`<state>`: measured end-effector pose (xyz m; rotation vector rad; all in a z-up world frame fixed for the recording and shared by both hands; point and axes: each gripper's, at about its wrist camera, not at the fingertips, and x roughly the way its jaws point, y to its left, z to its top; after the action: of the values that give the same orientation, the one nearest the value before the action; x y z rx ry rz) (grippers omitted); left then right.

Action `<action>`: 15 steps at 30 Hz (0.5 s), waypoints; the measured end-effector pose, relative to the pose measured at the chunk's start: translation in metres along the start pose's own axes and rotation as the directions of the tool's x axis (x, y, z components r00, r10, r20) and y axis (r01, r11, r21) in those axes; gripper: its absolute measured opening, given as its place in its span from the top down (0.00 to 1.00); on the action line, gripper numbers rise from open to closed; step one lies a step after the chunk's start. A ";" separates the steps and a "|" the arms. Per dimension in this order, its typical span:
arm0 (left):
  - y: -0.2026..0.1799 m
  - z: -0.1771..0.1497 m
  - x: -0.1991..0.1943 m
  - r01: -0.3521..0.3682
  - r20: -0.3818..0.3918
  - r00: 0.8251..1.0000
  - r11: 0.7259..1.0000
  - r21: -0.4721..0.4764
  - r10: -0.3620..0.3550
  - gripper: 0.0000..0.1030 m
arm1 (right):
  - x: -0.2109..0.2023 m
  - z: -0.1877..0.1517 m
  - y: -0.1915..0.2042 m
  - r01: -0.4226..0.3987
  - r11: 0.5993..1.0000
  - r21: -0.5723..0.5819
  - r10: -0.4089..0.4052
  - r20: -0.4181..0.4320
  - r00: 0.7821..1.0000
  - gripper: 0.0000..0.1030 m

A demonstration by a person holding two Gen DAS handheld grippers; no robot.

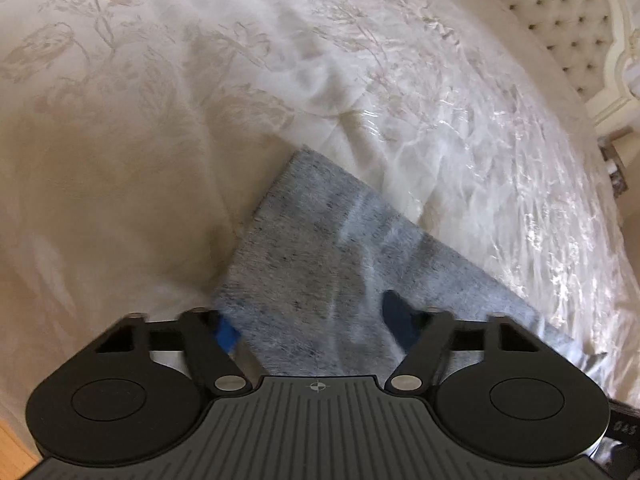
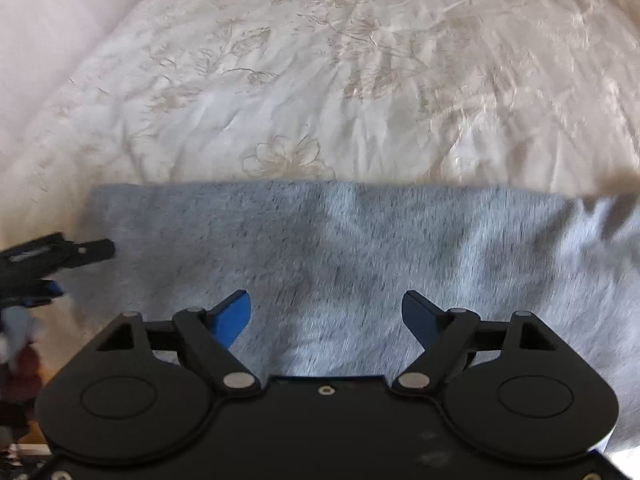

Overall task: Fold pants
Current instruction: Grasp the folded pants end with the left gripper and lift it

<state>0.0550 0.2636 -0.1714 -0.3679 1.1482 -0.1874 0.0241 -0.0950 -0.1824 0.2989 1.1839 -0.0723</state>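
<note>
Two grippers are seen over one pair of grey pants [image 2: 320, 248], which is spread flat on a cream bedspread [image 2: 320, 80] with a faint floral pattern stitched into it.

From the right wrist view, the right gripper [image 2: 326, 316] is held just above the grey fabric, pointed steeply down at it. Its jaws are spread wide, and the blue fingertips [image 2: 234, 314] are seen standing apart with only cloth showing behind the gap. Nothing is gripped there; the pads aren't pressed on anything. The far edge of the pants is laid straight across the view, well ahead of the tips, and the fabric is spread to both sides of the gripper and under it.

The left gripper [image 2: 60, 268] is also caught at the left edge of that same view, sitting at the left end of the pants, right by the corner.

From the left wrist view, the left gripper [image 1: 312, 324] is set about half open over the pants [image 1: 340, 248]. The folded edge is seen running away diagonally toward the upper left, with a corner pointing up the bed. Grey cloth is seen between the tips, but whether it is actually pinched can't be told, as the view is blurred and the tips are mostly hidden. A tufted headboard [image 1: 560, 12] is visible top right.
</note>
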 end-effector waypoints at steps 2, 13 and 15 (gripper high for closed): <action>0.002 0.000 -0.001 -0.023 0.012 1.000 1.000 -0.004 0.023 0.63 | 0.005 0.006 0.003 -0.010 1.000 0.005 0.010 -0.011 1.000 0.42; -0.015 -0.004 -0.013 -0.019 0.087 0.996 0.997 0.078 0.012 0.75 | 0.044 0.012 -0.009 -0.004 0.995 0.097 0.018 -0.146 0.989 0.92; -0.015 -0.003 -0.010 -0.024 0.072 0.997 0.997 0.077 0.019 0.74 | 0.052 0.013 -0.012 0.005 0.995 0.104 0.012 -0.160 0.987 0.94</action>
<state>0.0489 0.2529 -0.1583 -0.2911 1.0708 -0.1982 0.0531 -0.1045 -0.2276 0.4041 1.3415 -0.1086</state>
